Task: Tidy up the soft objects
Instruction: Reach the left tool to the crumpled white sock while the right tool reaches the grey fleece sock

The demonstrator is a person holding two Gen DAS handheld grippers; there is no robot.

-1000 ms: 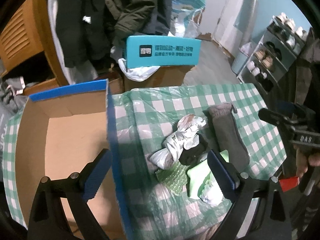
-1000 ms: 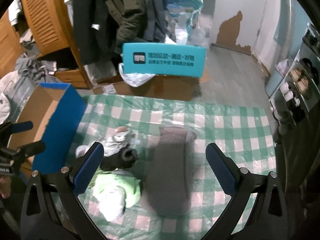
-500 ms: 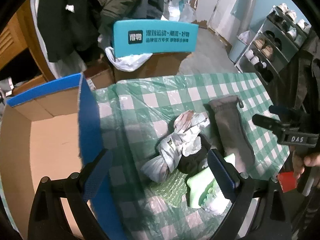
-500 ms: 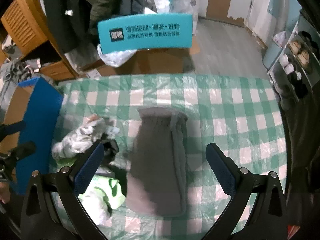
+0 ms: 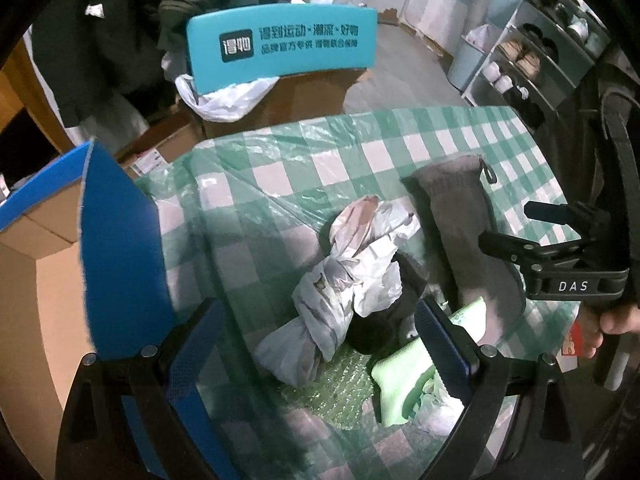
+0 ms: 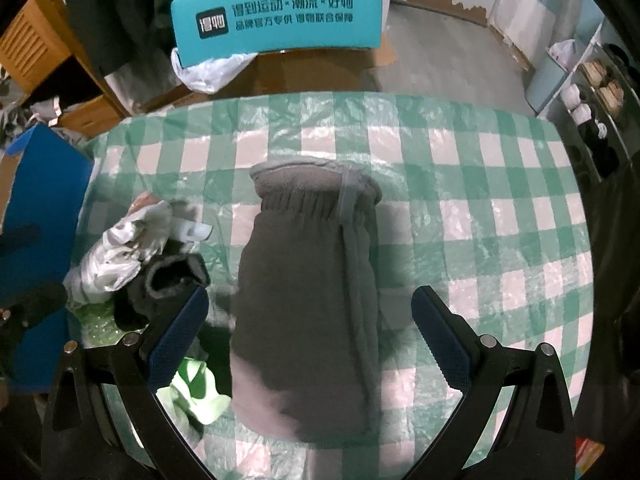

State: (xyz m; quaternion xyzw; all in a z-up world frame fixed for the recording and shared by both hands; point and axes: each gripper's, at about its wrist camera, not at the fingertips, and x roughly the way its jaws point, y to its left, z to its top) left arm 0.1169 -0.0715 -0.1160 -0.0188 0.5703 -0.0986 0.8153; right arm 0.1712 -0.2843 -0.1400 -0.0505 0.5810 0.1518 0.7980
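Observation:
A grey fleece mitten [image 6: 308,300] lies lengthwise on the green-checked tablecloth [image 6: 480,184], its lower half between the spread fingers of my right gripper [image 6: 310,332], which is open and empty. Left of it sit a crumpled white-grey bundle [image 6: 120,248], a dark sock [image 6: 164,284] and a light green cloth [image 6: 196,396]. In the left wrist view my left gripper [image 5: 316,344] is open above the white bundle [image 5: 348,280], with the dark sock [image 5: 380,328], green cloth [image 5: 412,368] and mitten [image 5: 460,232] to its right. The right gripper [image 5: 532,232] shows at the right edge.
An open cardboard box with blue flaps [image 5: 120,248] stands at the table's left end. Bubble wrap [image 5: 332,392] lies under the pile. Behind the table are a teal sign [image 5: 280,48], cardboard boxes, hanging coats and a shoe rack [image 5: 560,52]. A hand [image 5: 616,320] holds the right gripper.
Both grippers have moved forward and lower toward the pile. The right one now straddles the mitten; the left has shifted from over the box to the white bundle.

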